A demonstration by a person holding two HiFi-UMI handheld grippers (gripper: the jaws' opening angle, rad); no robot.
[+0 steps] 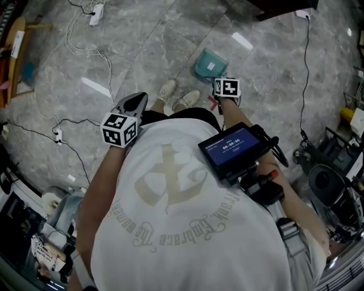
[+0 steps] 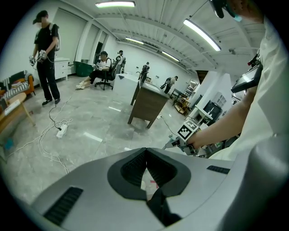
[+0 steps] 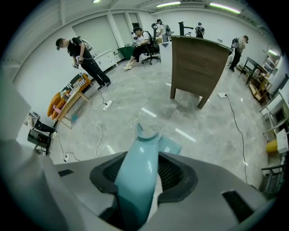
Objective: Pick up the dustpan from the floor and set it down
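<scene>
The floor [image 1: 267, 68] was glossy grey marble-look tile, with open room all round the dustpan [image 1: 210, 64]. Edges to mind: white cable loops and a power strip [image 1: 95, 13] at far left, and a black cable [image 1: 306, 74] running down the right side.

The dustpan sat on the floor just ahead of the person's white shoes [image 1: 177, 96]. It was smooth teal plastic with a flat squarish pan and a white label on it. Its long rounded handle [image 3: 137, 180] rose toward the right gripper [image 3: 145, 157].

That gripper's fingers [image 3: 175, 173] had black ribbed pads in grey shells. They were released, spread either side of the handle, and a light sliver showed between the handle and one pad. The left gripper [image 2: 146, 152] was off to the person's left, well apart from the dustpan. Its fingers [image 2: 132, 169] were clenched tip to tip with nothing in them.

Head view lost the handle near the right marker cube [image 1: 226, 87]; only right gripper view showed it between the fingers. The gripper views also showed the room: a wood-panel bench [image 3: 198, 63], a standing person [image 2: 45, 54] and a seated person [image 2: 101, 67]. Left gripper view caught the right marker cube from the side.
</scene>
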